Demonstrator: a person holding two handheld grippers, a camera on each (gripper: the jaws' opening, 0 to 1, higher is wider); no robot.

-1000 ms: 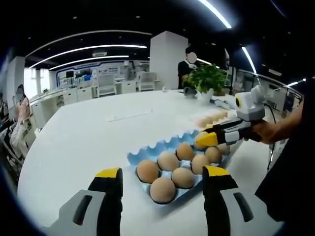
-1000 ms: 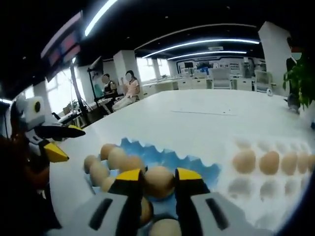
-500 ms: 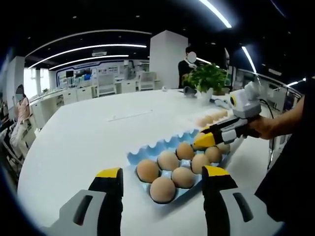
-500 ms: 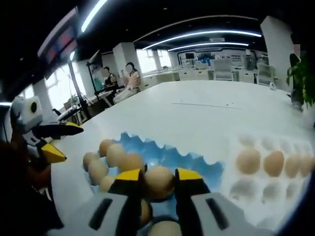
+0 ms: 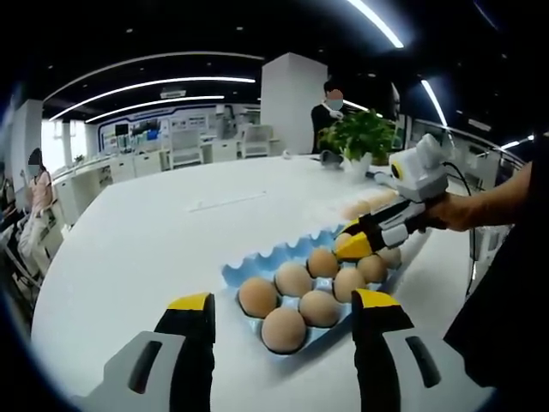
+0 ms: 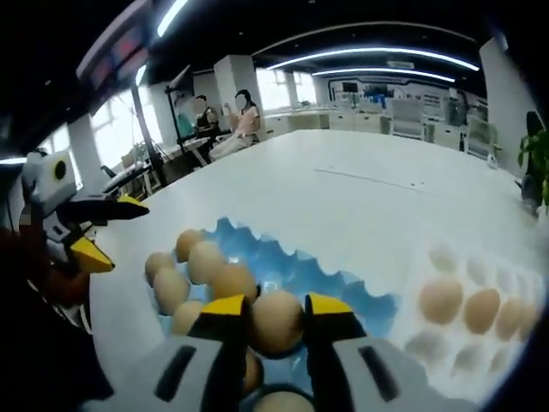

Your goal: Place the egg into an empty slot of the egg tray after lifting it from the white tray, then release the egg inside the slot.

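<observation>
In the right gripper view my right gripper (image 6: 277,308) is shut on a brown egg (image 6: 276,324), held over the blue egg tray (image 6: 322,279). Several brown eggs (image 6: 211,262) fill the tray's left slots. The white tray (image 6: 446,343) lies to the right with eggs (image 6: 442,299) in it. In the left gripper view my left gripper (image 5: 283,305) stands open near the tray's (image 5: 257,266) close end, nothing between its yellow-tipped fingers (image 5: 190,303). There the right gripper (image 5: 353,245) reaches in from the right over the tray's far eggs (image 5: 322,263).
A large white table (image 5: 154,232) carries both trays. A potted plant (image 5: 360,137) stands at its far end beside a standing person (image 5: 326,116). Seated people (image 6: 240,116) are at desks beyond the table. A white pillar (image 5: 292,103) rises behind.
The right gripper, still shut on the egg, has tilted and shifted slightly over the blue tray. The left gripper has stayed still.
</observation>
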